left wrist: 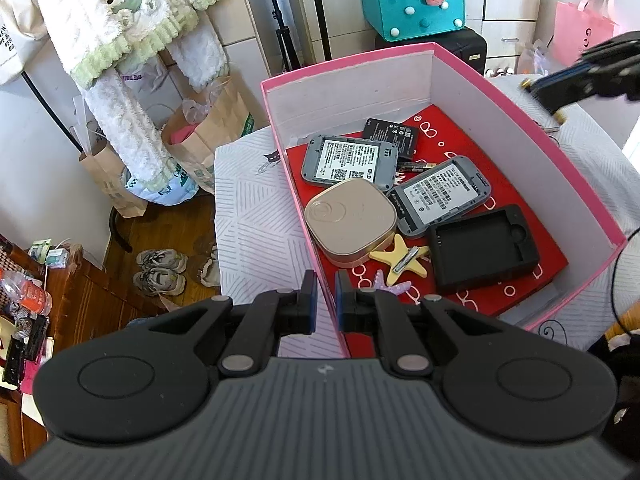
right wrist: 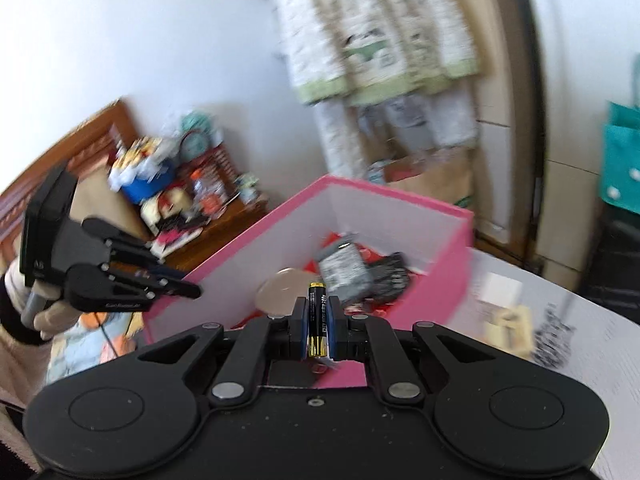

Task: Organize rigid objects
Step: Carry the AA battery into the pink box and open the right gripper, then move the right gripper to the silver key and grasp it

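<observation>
While the left claw point(left wrist: 326, 298) is pointing steeply down with its jaws nearly pressed together on the near wall of the pink box point(left wrist: 560, 152), the right claw point(right wrist: 319, 322) is tilting less steeply over that box's rim, pinching a black-and-gold battery point(right wrist: 318, 320) lengthwise between its blue pads. Inside the box, two grey devices point(left wrist: 350, 160), a gold square case point(left wrist: 352, 220), a black tray point(left wrist: 484, 248) and a yellow star point(left wrist: 400, 258) are lying on a red lining, and the box is sitting on the table point(left wrist: 248, 216) near its left edge.
</observation>
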Demonstrator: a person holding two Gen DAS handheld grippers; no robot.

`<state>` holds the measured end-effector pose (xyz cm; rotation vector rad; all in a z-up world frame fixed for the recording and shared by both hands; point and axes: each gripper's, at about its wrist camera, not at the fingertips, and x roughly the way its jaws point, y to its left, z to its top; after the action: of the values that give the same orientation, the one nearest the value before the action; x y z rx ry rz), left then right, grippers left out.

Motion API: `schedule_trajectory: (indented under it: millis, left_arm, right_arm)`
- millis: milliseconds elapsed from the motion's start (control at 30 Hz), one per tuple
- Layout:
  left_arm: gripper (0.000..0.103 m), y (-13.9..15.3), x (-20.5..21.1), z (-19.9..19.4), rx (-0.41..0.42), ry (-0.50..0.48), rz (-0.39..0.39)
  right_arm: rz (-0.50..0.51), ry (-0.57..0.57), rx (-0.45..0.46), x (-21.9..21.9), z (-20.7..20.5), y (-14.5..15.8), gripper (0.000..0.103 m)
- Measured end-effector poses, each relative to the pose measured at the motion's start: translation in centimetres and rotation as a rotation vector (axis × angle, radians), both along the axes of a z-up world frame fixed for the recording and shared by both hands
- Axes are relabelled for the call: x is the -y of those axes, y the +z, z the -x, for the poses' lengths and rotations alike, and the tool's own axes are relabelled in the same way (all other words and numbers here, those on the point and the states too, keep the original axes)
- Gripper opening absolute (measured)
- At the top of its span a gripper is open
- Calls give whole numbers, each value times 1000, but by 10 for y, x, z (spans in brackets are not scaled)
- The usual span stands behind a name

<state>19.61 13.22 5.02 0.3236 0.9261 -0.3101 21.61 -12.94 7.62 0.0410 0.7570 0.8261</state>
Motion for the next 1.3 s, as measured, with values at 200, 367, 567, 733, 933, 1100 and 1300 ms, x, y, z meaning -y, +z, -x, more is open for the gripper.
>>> schedule_trajectory:
  millis: [200, 367, 567, 733, 933, 1100, 1300]
  left_arm:
    - [8, -1, -3, 1, 1, -5, 15]
    - [8, -2, -4, 1, 5, -5, 26]
    - [8, -2, -4, 2, 8, -6, 29]
    - [8, -1, -5, 2, 11, -7, 35]
    - [8, -1, -7, 2, 13, -5, 45]
    - [8, -2, -7, 1, 14, -4, 45]
    - [8, -2, -6, 2, 14, -4, 45]
  right_arm:
    - [92, 67, -61, -43, -25, -25, 12]
    - [194, 56, -86, -68, -41, -47, 12]
    - [257, 31, -41, -81, -42, -48, 15]
    - [177, -20, -17, -55, -36, -25, 16]
    - [88, -154, 33, -2, -19, -1, 16]
    - [77, -291, 16, 45, -9, -5, 17]
    - [93, -426, -64, 92, -6, -32, 20]
